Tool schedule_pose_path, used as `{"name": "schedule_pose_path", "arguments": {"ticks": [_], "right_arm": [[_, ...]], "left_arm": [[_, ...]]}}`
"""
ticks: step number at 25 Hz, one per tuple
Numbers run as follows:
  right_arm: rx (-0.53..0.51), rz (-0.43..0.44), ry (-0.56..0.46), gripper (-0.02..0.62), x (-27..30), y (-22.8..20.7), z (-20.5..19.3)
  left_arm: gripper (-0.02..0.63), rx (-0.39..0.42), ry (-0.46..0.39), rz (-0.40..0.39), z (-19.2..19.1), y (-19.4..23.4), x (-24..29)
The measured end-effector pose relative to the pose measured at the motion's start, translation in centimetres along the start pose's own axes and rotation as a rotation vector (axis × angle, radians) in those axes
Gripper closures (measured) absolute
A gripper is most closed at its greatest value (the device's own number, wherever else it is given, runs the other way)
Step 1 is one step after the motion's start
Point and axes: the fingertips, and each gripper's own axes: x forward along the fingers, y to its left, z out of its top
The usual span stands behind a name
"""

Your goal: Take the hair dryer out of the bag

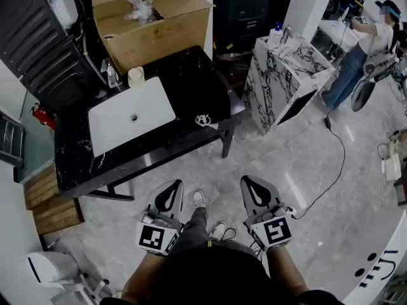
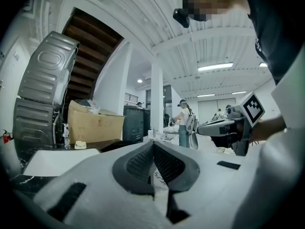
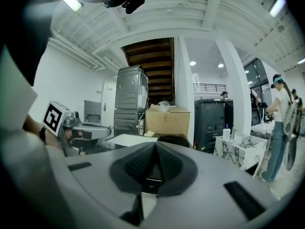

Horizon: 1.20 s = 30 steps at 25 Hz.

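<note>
Floor [image 1: 273, 164] separates counter [image 1: 191, 81] from left claw [image 1: 172, 187], right claw [image 1: 249, 183].

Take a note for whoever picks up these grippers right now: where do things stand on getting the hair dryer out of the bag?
Left gripper: shut, empty, held low in front of the body.
Right gripper: shut, empty, beside it.
Things: no bag or hair dryer can be made out in any view. Ahead stands a black counter with a white sink and a cardboard box.
Done: nothing that shows.
Left: find the bag, open it, lift the hair dryer out.
</note>
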Motion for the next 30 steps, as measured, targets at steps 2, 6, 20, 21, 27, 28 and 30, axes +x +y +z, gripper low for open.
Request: {"name": "schedule_pose_path", "arguments": {"ticks": [2, 6, 20, 21, 27, 28, 30], "right_arm": [[-0.002, -0.016, 0.017, 0.583, 0.8, -0.9, 0.0], [-0.029, -0.036, 0.048, 0.583, 3.2, -3.1, 0.5], [-0.073, -0.050, 0.075, 0.583, 14.7, -6.7, 3.9], [-0.073, -0.053, 0.080, 0.583, 15.3, -6.9, 3.9], [-0.085, -0.086, 0.098, 0.583, 17.4, -7.6, 4.5], [-0.092, -0.087, 0.100, 0.582, 17.6, -7.8, 4.5], [-0.100, -0.088, 0.107, 0.583, 17.9, -8.1, 4.4]], "left_arm": [[0.586, -0.015, -0.002, -0.022, -0.3, 0.4, 1.8], [0.586, -0.023, -0.027, -0.051, 0.3, 2.1, 5.4], [0.586, -0.072, -0.035, -0.123, 0.6, 10.7, 15.5], [0.586, -0.074, -0.034, -0.130, 0.6, 11.1, 16.0], [0.586, -0.085, -0.034, -0.164, 0.0, 13.0, 18.2], [0.586, -0.087, -0.035, -0.166, -0.1, 13.2, 18.6], [0.586, -0.097, -0.028, -0.170, -0.2, 13.3, 19.3]]}}
